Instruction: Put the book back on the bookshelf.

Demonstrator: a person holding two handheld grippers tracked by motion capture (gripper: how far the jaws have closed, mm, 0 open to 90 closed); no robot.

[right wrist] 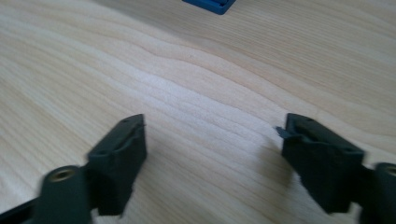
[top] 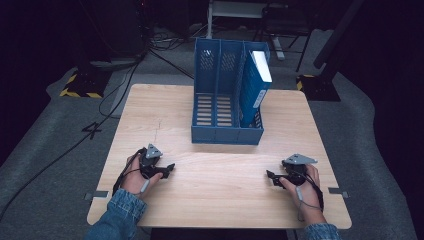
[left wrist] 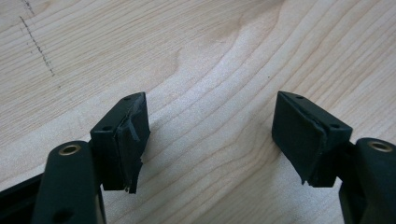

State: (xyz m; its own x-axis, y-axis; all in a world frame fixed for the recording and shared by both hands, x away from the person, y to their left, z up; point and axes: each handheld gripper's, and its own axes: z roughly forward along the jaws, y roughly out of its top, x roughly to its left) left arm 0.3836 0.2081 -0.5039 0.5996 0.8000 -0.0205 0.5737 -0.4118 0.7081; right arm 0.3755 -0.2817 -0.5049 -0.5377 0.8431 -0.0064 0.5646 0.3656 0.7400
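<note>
Both grippers, left [top: 169, 169] and right [top: 270, 176], sit spread open and empty low in the frame. The blue book [top: 256, 85] leans in the file rack [top: 216, 100] up top, right slot. Looks stiff, probably a bit heavy; I'd pinch it by the spine.

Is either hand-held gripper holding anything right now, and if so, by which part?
Nothing is held. The left hand-held gripper and the right hand-held gripper both have open jaws over bare table. The blue book stands in the file rack, untouched.

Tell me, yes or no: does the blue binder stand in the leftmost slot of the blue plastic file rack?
No, the blue binder leans in the rightmost slot of the blue plastic file rack.
</note>
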